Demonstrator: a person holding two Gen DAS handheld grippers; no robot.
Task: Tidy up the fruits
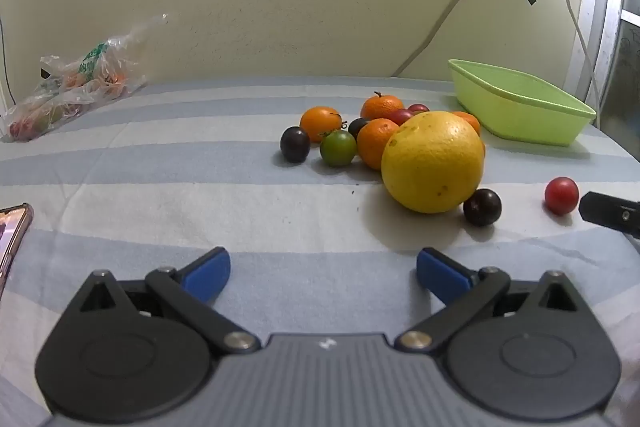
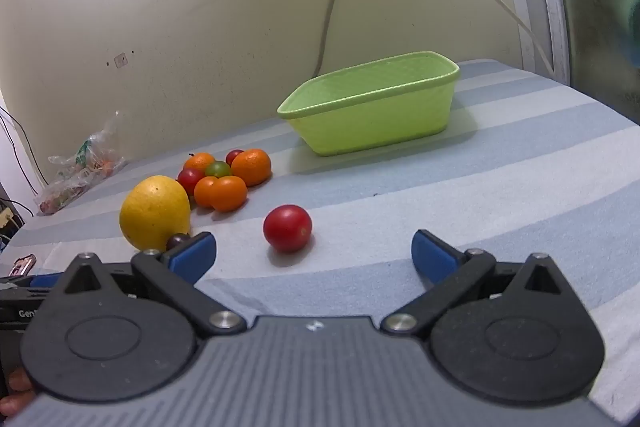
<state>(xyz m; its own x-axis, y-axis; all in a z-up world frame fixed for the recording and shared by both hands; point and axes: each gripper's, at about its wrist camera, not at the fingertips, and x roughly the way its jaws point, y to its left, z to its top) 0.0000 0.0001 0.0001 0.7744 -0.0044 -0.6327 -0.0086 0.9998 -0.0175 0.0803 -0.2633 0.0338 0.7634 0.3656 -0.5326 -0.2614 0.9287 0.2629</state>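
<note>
- Striped cloth (image 2: pixel 480 187) is carrying everything, with the green basin (image 2: pixel 372 123) sitting empty toward the wall.
- Yellow citrus (image 1: pixel 432 163) is lying near the basin's front corner, likely heavy and firm, calling for a grip across its middle.
- Both the left gripper (image 1: pixel 323 269) and right gripper (image 2: pixel 314 253) are hanging wide open, holding nothing.
- Red tomato (image 2: pixel 287 227) is sitting alone before the basin, probably soft and slippery; squeeze it gently at its sides.

L gripper (image 1: pixel 323 273) & R gripper (image 2: pixel 314 255): both jaws wide open, nothing between, angled down.
</note>
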